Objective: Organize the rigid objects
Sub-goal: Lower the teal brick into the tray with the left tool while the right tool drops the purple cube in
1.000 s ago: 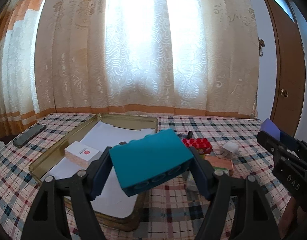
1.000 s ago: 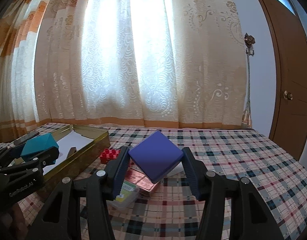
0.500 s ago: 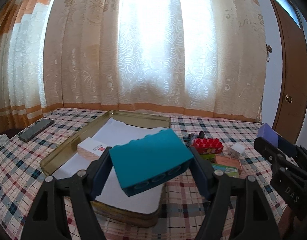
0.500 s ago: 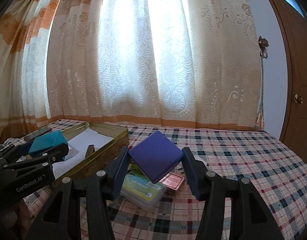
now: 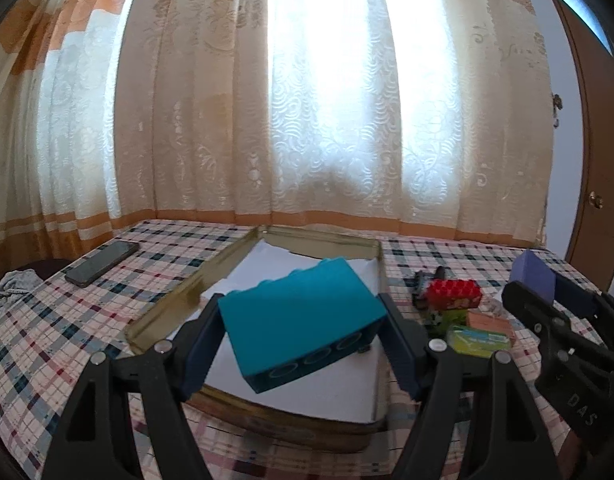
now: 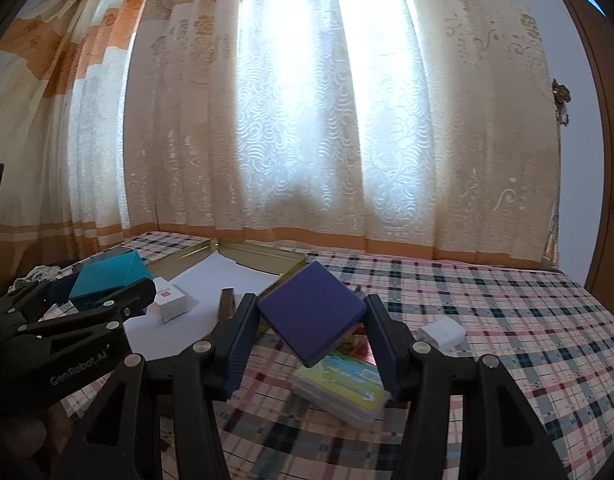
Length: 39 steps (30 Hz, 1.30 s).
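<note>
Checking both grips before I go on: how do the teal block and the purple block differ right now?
The teal block is a long brick with round studs, held over the tray; the purple block is a plain flat square turned corner-down, held over the checked cloth. Both are tilted and clamped, teal in the left gripper, purple in the right gripper.

Left claw (image 5: 301, 346) and right claw (image 6: 311, 330) point forward side by side, each clamped on a block
</note>
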{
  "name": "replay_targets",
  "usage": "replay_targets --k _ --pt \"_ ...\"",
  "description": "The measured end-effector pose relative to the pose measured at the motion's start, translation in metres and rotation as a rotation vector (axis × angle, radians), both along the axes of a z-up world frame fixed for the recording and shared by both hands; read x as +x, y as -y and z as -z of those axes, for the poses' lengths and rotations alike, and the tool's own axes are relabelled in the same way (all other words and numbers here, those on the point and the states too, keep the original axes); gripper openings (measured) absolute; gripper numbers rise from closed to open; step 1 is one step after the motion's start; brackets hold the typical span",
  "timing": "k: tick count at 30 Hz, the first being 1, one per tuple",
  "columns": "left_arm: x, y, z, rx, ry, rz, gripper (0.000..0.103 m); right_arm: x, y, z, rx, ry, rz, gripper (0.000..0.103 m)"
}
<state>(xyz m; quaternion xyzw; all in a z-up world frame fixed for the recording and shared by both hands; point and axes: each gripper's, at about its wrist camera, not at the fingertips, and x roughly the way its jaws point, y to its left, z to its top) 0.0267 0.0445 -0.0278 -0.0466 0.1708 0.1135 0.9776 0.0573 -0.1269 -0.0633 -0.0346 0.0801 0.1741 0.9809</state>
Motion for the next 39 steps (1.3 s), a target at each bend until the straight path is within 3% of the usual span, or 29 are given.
replay_targets --k 10,29,39 --pt "-0.001 -0.024 0.002 -0.049 -0.022 -0.025 0.074 0.003 -0.020 0.001 -0.018 -0.014 -0.044 0.056" --pt "-0.007 -0.049 0.005 -0.046 -0.045 -0.084 0.074 0.000 -0.059 0.002 -0.079 -0.006 -0.128 0.056" --pt "0.003 -0.058 0.008 -0.037 -0.097 -0.090 0.074 0.007 -0.075 0.002 -0.100 -0.020 -0.160 0.056"
